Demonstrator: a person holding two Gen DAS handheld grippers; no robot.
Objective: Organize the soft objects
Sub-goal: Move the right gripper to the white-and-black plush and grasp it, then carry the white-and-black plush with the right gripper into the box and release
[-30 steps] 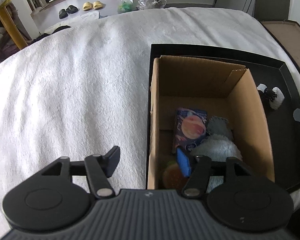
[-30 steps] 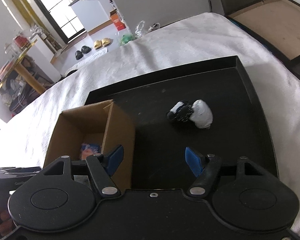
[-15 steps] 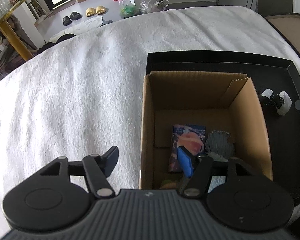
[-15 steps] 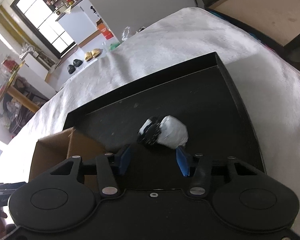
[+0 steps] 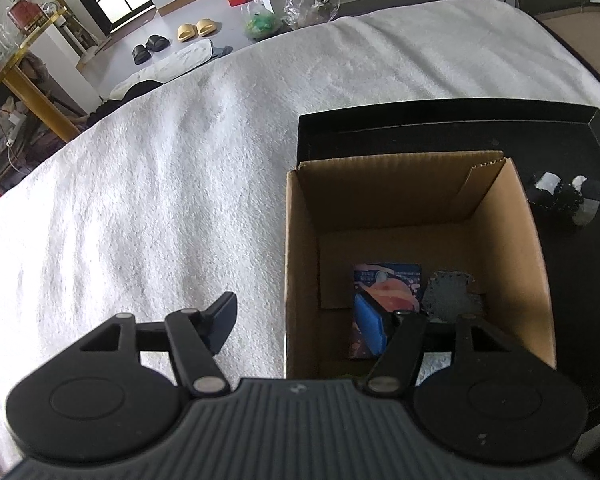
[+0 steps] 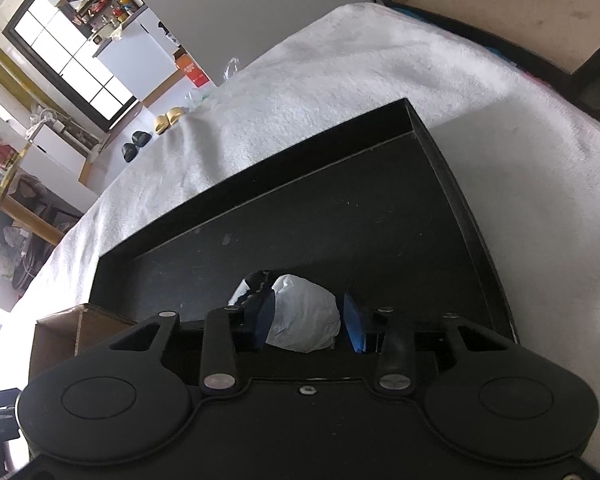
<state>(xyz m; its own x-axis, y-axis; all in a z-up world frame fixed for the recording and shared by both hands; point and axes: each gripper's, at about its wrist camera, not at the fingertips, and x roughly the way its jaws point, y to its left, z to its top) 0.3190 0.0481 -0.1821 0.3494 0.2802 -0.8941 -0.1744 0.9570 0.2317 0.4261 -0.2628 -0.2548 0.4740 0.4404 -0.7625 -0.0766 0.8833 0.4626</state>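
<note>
The left gripper (image 5: 296,320), spread wide and holding nothing, is seen straddling the near left wall of the open brown cardboard box (image 5: 536,264), which stands in the shallow black tray (image 6: 440,208). Farther right, the white-and-black soft toy (image 6: 304,320) lies on the tray, bracketed by the right gripper (image 6: 309,322); whether it is clenched cannot be told.

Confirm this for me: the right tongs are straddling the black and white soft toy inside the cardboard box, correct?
Not quite. The right tongs are straddling the black and white soft toy, but it lies on the black tray, outside the cardboard box, as the right wrist view shows.
</note>
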